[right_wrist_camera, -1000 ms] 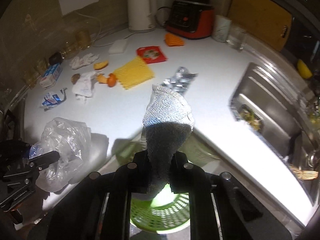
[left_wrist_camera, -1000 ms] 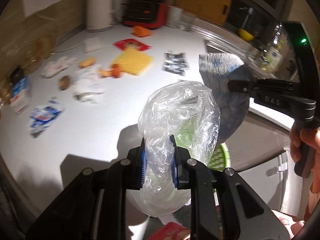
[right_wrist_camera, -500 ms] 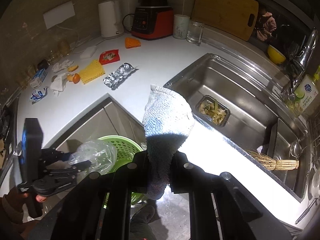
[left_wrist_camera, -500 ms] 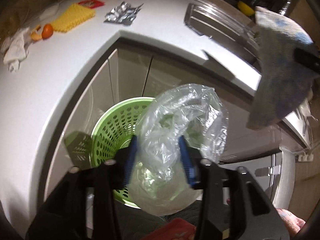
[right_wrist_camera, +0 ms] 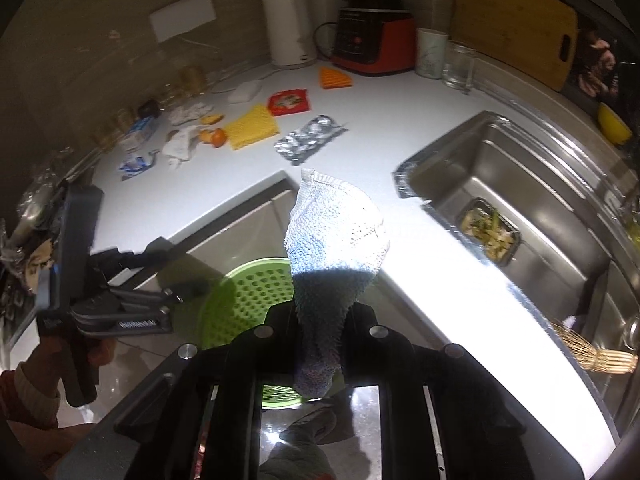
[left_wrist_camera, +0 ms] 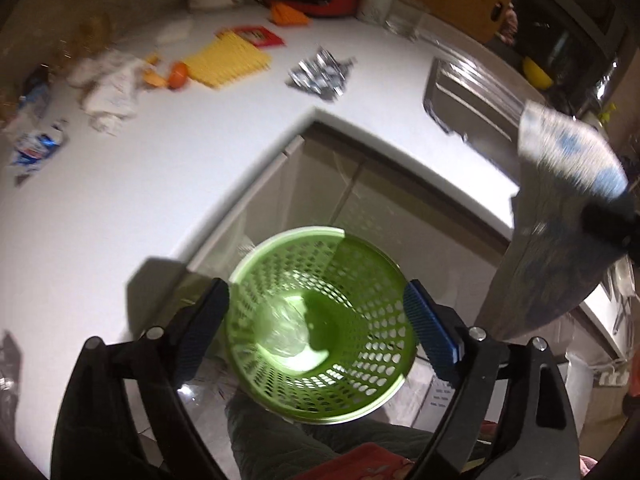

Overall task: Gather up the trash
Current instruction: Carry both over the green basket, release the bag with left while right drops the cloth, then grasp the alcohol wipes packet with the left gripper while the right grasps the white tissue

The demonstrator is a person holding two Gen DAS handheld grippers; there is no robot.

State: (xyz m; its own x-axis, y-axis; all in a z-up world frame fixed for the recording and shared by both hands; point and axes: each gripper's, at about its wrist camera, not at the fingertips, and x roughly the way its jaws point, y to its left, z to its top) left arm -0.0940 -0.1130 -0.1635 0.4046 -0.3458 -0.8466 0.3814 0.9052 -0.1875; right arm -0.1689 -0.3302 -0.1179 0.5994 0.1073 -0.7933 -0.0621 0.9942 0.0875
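Plastic bag (left_wrist_camera: 289,330) lay at bottom of green bin (left_wrist_camera: 320,408).
Left gripper (left_wrist_camera: 316,328) above bin, jaws just opened wide, nothing between; right gripper (right_wrist_camera: 320,344) clamped on cloth (right_wrist_camera: 334,236).

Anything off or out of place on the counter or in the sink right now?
Yes: trash litters the counter, including crumpled foil, a red wrapper and tissues beside peel. A tray of food scraps sits in the sink.

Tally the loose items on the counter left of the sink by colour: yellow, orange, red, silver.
Yellow: 1, sponge
Orange: 2, wedge, fruit
Red: 1, packet
Silver: 1, foil
Total: 5
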